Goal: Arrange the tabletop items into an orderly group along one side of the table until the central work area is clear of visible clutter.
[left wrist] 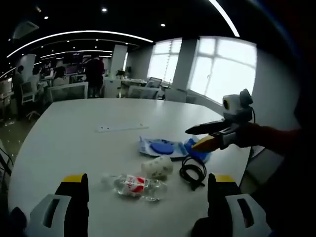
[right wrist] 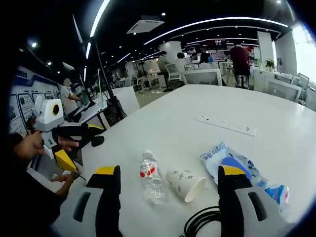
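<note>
A clear plastic bottle (left wrist: 136,186) (right wrist: 150,182) with a red label lies on its side on the white table (left wrist: 74,133) (right wrist: 173,113). Beside it a paper cup (left wrist: 157,167) (right wrist: 186,184) lies tipped over. A coiled black cable (left wrist: 192,173) (right wrist: 207,222), a blue-and-white packet (left wrist: 158,146) (right wrist: 232,160) and a small blue packet (left wrist: 198,152) (right wrist: 277,193) lie close by. My left gripper (left wrist: 148,181) (right wrist: 85,155) is open, short of the bottle. My right gripper (right wrist: 169,173) (left wrist: 191,138) is open over the cup and packet, holding nothing.
A white power strip (left wrist: 121,128) (right wrist: 227,126) lies farther across the table. Office chairs (left wrist: 66,91) and desks stand beyond the far edge, with people (left wrist: 94,74) among them. A hand (right wrist: 29,145) holds the left gripper off the table's near edge.
</note>
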`<state>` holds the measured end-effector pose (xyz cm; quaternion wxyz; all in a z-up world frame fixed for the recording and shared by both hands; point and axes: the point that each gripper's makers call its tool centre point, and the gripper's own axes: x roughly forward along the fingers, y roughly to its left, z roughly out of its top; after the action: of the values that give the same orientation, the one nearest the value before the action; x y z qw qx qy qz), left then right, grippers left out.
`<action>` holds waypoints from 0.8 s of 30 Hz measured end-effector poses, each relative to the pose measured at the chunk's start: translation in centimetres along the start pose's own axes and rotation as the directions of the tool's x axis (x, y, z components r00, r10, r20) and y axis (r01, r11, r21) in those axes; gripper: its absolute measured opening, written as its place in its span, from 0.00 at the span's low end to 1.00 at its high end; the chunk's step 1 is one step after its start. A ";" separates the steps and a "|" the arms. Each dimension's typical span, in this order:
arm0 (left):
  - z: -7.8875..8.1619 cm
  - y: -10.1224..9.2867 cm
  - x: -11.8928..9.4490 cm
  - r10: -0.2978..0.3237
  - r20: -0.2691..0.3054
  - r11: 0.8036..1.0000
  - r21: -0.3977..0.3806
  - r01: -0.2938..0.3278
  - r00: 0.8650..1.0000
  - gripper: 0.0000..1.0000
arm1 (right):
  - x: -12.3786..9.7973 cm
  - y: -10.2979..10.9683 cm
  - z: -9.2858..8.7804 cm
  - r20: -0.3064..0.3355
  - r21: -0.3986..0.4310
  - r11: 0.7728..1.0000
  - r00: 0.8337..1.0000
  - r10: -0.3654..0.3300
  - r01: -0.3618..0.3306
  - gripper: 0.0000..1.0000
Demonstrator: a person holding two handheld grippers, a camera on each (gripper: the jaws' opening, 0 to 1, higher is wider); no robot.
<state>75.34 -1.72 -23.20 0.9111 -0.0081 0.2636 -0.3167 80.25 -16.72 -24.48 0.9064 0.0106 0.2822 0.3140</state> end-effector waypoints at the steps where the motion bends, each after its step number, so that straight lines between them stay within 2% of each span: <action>1: -0.1 0.1 0.0 0.000 0.000 1.000 0.000 0.000 1.000 1.00 | 0.2 0.1 0.1 -0.001 -0.004 1.000 1.000 0.006 -0.006 0.75; 8: -0.5 1.1 -0.4 0.006 0.015 1.000 -0.002 -0.006 1.000 1.00 | 1.9 0.6 1.0 -0.028 -0.055 0.998 0.999 0.038 -0.039 0.68; 15: -0.8 0.5 -0.6 0.000 0.013 1.000 -0.004 0.000 1.000 1.00 | 3.5 1.6 1.6 -0.046 -0.095 0.993 0.997 0.062 -0.066 0.65; 24: -0.7 -0.2 -1.2 0.013 0.022 1.000 -0.012 -0.013 1.000 1.00 | 6.0 3.1 2.0 -0.103 -0.159 0.981 0.990 0.100 -0.115 0.57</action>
<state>74.08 -1.11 -23.21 0.9159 -0.0151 0.2555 -0.3092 83.35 -10.48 -25.21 0.8716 -0.0637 0.2968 0.3850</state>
